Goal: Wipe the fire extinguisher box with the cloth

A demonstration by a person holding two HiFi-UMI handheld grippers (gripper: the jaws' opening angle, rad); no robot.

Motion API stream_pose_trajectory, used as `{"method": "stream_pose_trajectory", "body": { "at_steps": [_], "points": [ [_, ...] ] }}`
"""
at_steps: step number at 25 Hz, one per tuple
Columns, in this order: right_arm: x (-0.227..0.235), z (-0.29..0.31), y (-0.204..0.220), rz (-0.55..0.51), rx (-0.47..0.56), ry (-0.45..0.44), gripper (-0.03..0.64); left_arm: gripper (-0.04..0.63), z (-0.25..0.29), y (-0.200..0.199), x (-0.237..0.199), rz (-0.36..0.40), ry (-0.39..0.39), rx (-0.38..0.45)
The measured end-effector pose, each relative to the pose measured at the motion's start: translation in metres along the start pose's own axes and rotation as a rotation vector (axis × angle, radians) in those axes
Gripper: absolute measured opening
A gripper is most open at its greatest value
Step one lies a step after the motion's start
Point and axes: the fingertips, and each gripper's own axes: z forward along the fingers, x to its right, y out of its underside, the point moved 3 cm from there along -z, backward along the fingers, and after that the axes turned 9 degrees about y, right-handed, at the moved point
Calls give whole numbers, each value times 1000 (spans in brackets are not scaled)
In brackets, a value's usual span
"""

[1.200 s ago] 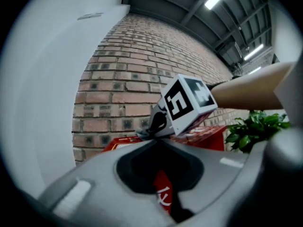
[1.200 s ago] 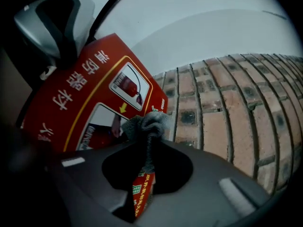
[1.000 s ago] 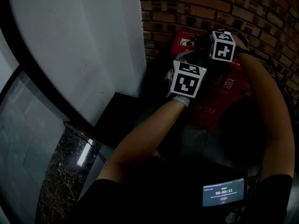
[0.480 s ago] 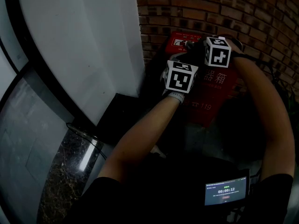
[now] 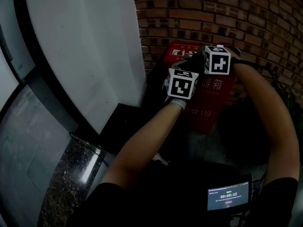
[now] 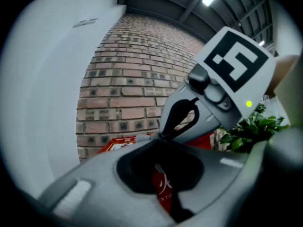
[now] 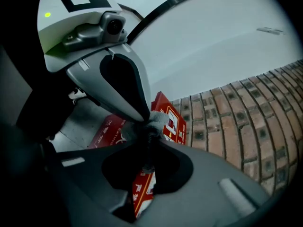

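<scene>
Right tongs point(image 7: 149, 137) are clamped tight on the bunched grey cloth point(image 7: 159, 122), at the top of the red box point(image 5: 214, 109) against the brick wall point(image 5: 213, 13). Left tongs point(image 6: 160, 136) are closed too, tips at the same bunch. Wiping looks barely begun; most of the front is still to do.

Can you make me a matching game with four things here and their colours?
Things:
1. box
2. cloth
3. plant
4. pillar

Colours:
A. green
B. white
C. red
D. grey

Pairs: 1-C, 2-D, 3-A, 4-B
</scene>
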Motion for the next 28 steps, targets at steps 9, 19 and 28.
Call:
{"method": "stream_pose_trajectory", "body": {
  "at_steps": [9, 19, 28],
  "points": [
    [56, -1, 61, 30, -137, 173, 32, 2, 25, -7, 9, -54, 22, 24],
    [81, 61, 103, 33, -220, 220, 32, 3, 41, 1, 2, -95, 10, 39],
    [82, 110, 120, 28, -247, 188, 32, 2, 49, 8, -3, -98, 24, 67]
  ]
}}
